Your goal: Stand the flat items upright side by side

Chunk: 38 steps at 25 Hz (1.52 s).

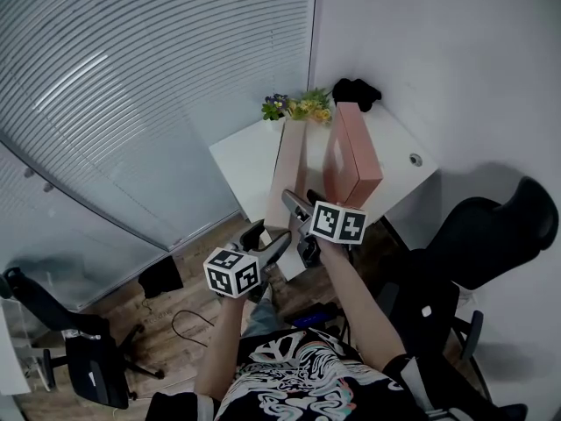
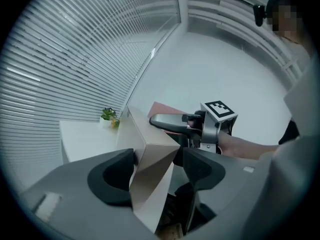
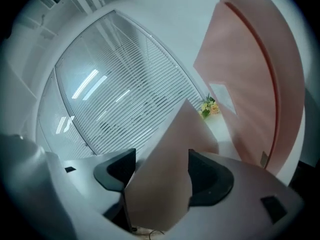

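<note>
A flat beige box (image 1: 287, 174) stands on its long edge on the white table (image 1: 241, 160), its near end past the table's front edge. A taller pink box (image 1: 351, 152) stands upright just to its right. My left gripper (image 1: 266, 242) and right gripper (image 1: 302, 226) both sit at the beige box's near end. In the left gripper view the beige box (image 2: 150, 149) fills the left gripper (image 2: 157, 171), with the pink box (image 2: 165, 106) behind. In the right gripper view the right gripper (image 3: 161, 171) has both pads against the beige box (image 3: 170, 164); the pink box (image 3: 250, 84) rises to the right.
A small pot of flowers (image 1: 298, 106) and a black item (image 1: 355, 90) sit at the table's far edge by the wall. A black office chair (image 1: 491, 235) stands right of the table, another (image 1: 79, 340) at lower left. Window blinds run along the left.
</note>
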Motion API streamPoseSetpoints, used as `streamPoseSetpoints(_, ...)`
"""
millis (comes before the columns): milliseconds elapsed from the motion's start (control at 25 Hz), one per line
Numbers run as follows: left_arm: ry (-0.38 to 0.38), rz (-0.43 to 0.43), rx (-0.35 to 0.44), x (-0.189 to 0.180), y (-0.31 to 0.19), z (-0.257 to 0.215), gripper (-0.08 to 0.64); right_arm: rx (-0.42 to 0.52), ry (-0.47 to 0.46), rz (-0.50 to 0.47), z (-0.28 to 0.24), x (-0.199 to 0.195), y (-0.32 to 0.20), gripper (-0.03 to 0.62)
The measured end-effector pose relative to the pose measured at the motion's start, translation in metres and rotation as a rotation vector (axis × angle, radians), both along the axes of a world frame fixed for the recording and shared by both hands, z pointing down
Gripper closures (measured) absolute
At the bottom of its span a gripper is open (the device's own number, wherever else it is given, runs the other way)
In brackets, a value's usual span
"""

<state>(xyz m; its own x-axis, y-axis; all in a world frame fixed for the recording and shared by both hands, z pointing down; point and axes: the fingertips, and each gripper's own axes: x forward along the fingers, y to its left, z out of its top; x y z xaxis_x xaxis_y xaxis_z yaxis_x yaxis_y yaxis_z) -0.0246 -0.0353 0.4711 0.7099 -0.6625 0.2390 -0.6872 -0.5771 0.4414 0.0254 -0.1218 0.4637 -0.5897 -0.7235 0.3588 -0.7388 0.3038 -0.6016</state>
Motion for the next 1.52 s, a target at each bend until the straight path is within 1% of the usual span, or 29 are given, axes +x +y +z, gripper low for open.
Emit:
streamPoseSetpoints(160, 0.026, 0.034, 0.032, 0.012, 0.005, -0.007, 0.255, 0.042, 0.087, 0.016, -0.004, 0.013, 0.000, 0.281)
streamPoseSetpoints(280, 0.046, 0.050, 0.034, 0.018, 0.007, -0.011, 0.258, 0.065, 0.148, 0.019, -0.006, 0.019, 0.001, 0.290)
streamPoseSetpoints(440, 0.111, 0.057, 0.054, 0.020, 0.008, -0.021, 0.264, 0.103, 0.236, 0.014, -0.011, 0.024, 0.001, 0.293)
streamPoseSetpoints(520, 0.140, 0.051, 0.066, 0.017, 0.006, -0.027, 0.267, 0.114, 0.264, 0.007, -0.013, 0.024, 0.002, 0.298)
streamPoseSetpoints(640, 0.156, 0.039, 0.060, 0.013, 0.004, -0.029, 0.267, 0.118, 0.278, -0.012, -0.014, 0.023, 0.005, 0.296)
streamPoseSetpoints(840, 0.172, 0.025, 0.052, 0.004, 0.000, -0.032, 0.273, 0.133, 0.265, -0.015, -0.024, 0.023, 0.012, 0.290)
streamPoseSetpoints(960, 0.201, 0.013, 0.049, -0.008, -0.015, -0.036, 0.275, 0.145, 0.264, -0.011, -0.032, 0.020, 0.009, 0.285)
streamPoseSetpoints(1040, 0.219, 0.021, 0.045, -0.014, -0.030, -0.039, 0.278, 0.154, 0.275, -0.006, -0.038, 0.018, 0.003, 0.284)
streamPoseSetpoints(1120, 0.227, 0.049, 0.039, -0.015, -0.046, -0.042, 0.279, 0.157, 0.290, -0.003, -0.044, 0.016, -0.006, 0.284)
streamPoseSetpoints(1200, 0.212, 0.097, 0.030, -0.009, -0.061, -0.043, 0.279, 0.145, 0.308, 0.000, -0.046, 0.015, -0.016, 0.281)
streamPoseSetpoints(1280, 0.175, 0.152, 0.028, -0.002, -0.073, -0.040, 0.279, 0.121, 0.330, -0.003, -0.045, 0.014, -0.028, 0.270)
streamPoseSetpoints(1400, 0.122, 0.247, 0.026, 0.011, -0.088, -0.030, 0.279, 0.083, 0.388, 0.000, -0.042, 0.014, -0.052, 0.262)
streamPoseSetpoints(1480, 0.131, 0.297, 0.000, 0.013, -0.097, -0.024, 0.279, 0.069, 0.420, 0.007, -0.041, 0.011, -0.070, 0.259)
streamPoseSetpoints(1520, 0.157, 0.311, -0.024, 0.012, -0.102, -0.023, 0.279, 0.063, 0.433, 0.010, -0.041, 0.008, -0.079, 0.259)
